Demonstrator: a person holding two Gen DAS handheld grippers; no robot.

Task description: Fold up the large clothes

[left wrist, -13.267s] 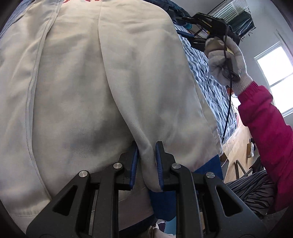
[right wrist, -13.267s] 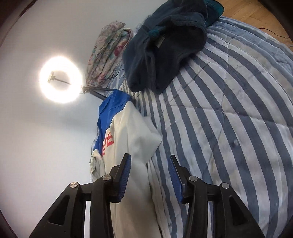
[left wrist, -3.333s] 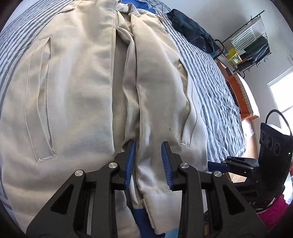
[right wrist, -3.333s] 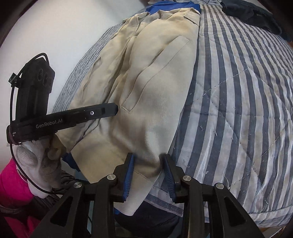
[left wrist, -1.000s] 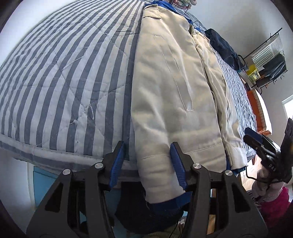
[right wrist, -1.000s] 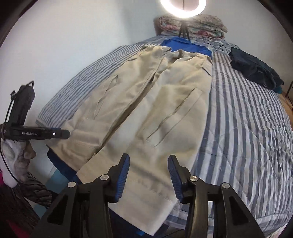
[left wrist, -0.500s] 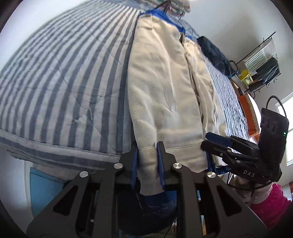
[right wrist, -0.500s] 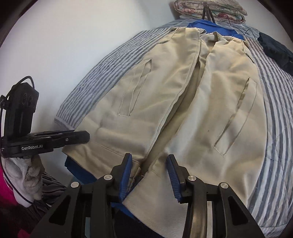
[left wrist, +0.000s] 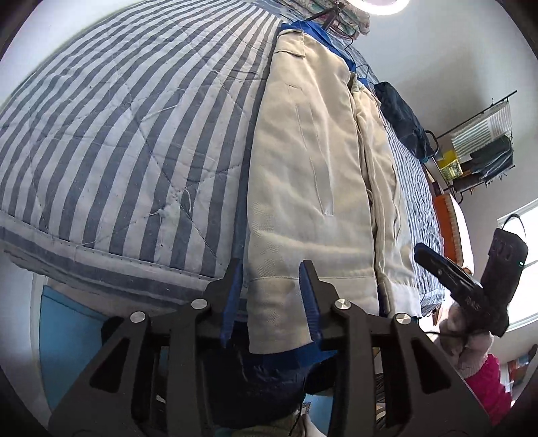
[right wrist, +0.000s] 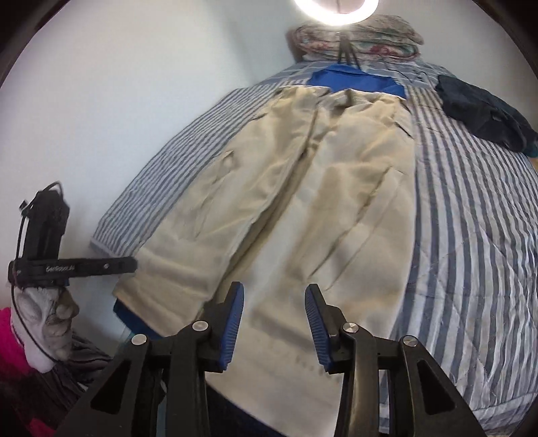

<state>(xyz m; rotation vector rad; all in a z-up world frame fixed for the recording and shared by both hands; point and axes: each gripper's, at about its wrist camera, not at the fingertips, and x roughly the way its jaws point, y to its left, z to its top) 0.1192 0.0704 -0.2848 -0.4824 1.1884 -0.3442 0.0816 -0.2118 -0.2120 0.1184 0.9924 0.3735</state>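
Note:
A large beige jacket with blue lining (left wrist: 302, 161) lies front up along the striped bed, hem hanging over the near edge; it also shows in the right wrist view (right wrist: 322, 188). My left gripper (left wrist: 270, 295) is open, its fingers on either side of the left hem corner without pinching it. My right gripper (right wrist: 272, 319) is open just above the right half of the hem. Each gripper shows in the other's view, the right one (left wrist: 447, 272) and the left one (right wrist: 77, 267).
The blue-and-white striped quilt (left wrist: 127, 127) covers the bed. A dark garment (right wrist: 484, 111) lies at the far right. Folded floral bedding (right wrist: 356, 37) and a ring light (right wrist: 336, 10) stand at the head. A clothes rack (left wrist: 481, 148) stands beside the bed.
My left gripper was shut on the hem half a second ago and has opened. My right gripper has moved right, from over the middle seam to the right hem.

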